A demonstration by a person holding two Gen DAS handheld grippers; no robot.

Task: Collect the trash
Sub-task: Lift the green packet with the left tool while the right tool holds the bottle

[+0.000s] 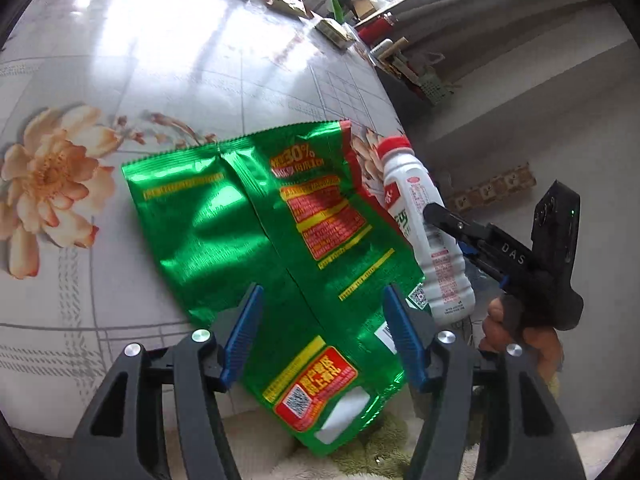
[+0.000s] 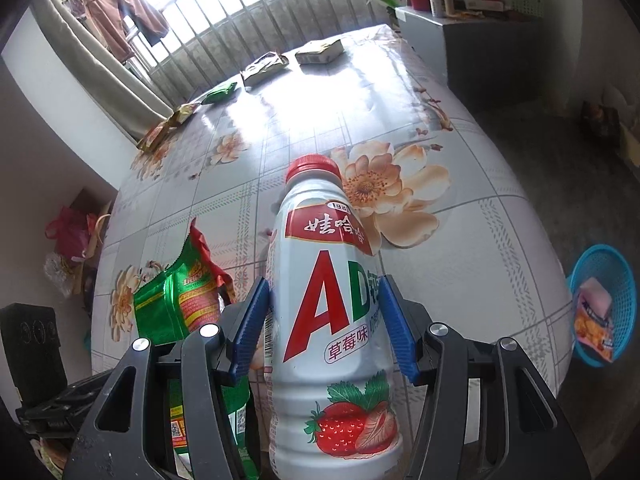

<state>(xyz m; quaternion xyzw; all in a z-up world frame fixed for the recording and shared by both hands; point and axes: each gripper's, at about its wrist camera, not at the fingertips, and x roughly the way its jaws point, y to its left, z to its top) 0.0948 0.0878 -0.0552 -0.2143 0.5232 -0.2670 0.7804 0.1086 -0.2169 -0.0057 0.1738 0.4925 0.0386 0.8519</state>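
Note:
A green foil snack bag [image 1: 248, 220] lies flat at the near edge of the flowered table [image 1: 140, 80], its lower end hanging past the edge. My left gripper [image 1: 324, 328] is open, its blue pads standing on either side of the bag without pressing it. My right gripper [image 2: 324, 312] is shut on a white strawberry drink bottle [image 2: 332, 360] with a red cap, held above the table with the cap pointing away. The left wrist view shows that bottle [image 1: 428, 232] just right of the bag, with a right-gripper finger [image 1: 460, 226] across it. The bag [image 2: 168, 308] sits left of the bottle.
Several snack packets [image 2: 264, 68] lie along the table's far edge. A blue mesh basket [image 2: 612, 280] holding wrappers stands on the floor to the right of the table. A cluttered shelf [image 2: 440, 20] is at the back right. A hand [image 1: 520, 332] grips the right tool.

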